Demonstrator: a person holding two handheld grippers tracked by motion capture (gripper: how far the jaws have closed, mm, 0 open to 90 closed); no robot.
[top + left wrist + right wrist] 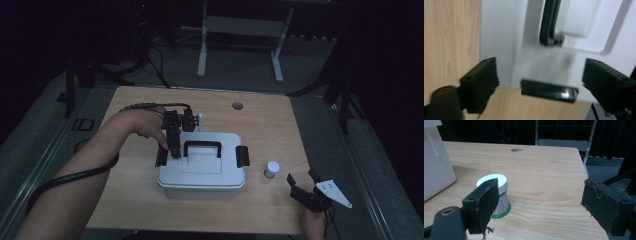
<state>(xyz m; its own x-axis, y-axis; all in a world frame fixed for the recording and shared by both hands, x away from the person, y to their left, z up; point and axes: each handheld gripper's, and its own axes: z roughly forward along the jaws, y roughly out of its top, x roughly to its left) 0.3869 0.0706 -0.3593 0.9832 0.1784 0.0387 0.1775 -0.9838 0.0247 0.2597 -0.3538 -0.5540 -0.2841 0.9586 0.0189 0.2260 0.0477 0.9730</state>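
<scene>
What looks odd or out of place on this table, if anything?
Nothing stands out. The white box sits square and shut, its left latch below the open left gripper. The small jar stands upright near the open right gripper.

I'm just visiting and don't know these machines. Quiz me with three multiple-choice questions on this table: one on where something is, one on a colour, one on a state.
1. Where does the small jar stand?
A. on the box lid
B. on the table, to the right of the white box
C. between the right gripper's jaws

2. What colour is the box's carry handle?
A. black
B. red
C. white

3. How do the jaws of the right gripper stand?
A. shut on the jar
B. shut on nothing
C. open, holding nothing

Answers: 1 B, the high view shows the jar on bare wood beside the box. 2 A, the handle is dark against the pale lid. 3 C, the right gripper view shows both jaws wide apart, with the jar beyond them.
</scene>
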